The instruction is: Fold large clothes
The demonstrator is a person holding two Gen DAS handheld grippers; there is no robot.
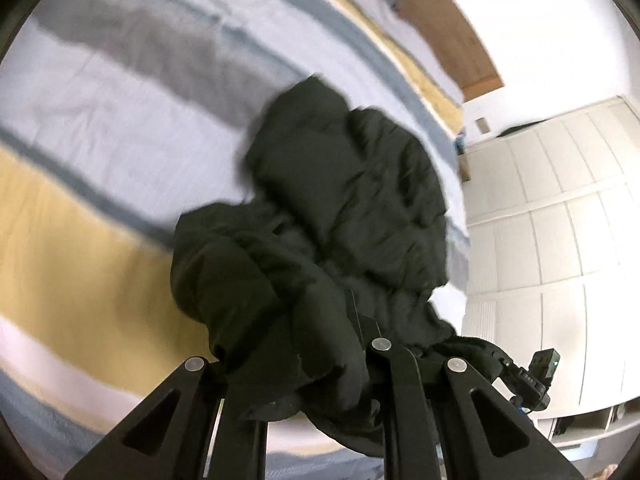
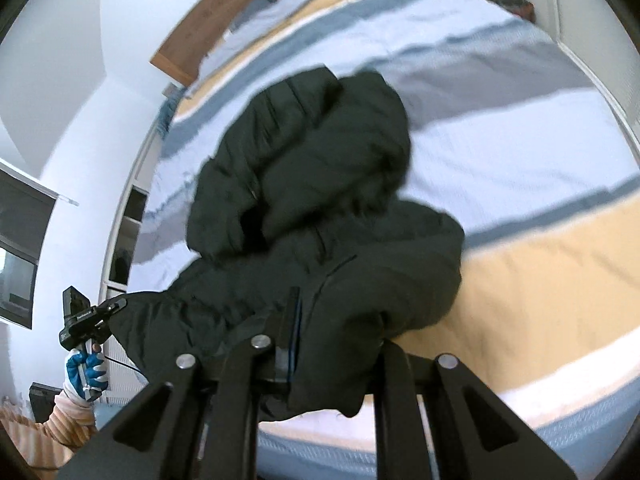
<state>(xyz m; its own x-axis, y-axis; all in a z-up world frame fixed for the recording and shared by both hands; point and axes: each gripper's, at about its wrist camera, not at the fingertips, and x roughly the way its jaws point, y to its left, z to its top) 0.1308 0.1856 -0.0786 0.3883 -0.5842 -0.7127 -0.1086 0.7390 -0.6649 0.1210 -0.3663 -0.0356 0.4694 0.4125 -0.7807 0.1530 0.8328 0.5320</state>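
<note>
Evidently mid-lift: black puffer jacket (image 1: 344,200) pinched at one edge by left gripper (image 1: 320,364) and right gripper (image 2: 320,344), hanging above striped bed (image 1: 100,208) near its foot edge, presumably for spreading flat.

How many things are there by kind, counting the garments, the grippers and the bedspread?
Black puffer jacket: 1, bunched and held up over the bed.
Grippers: 2, the left gripper and the right gripper, each with jacket fabric draped over its fingers.
Striped bedspread: 1.
Total: 4
</note>
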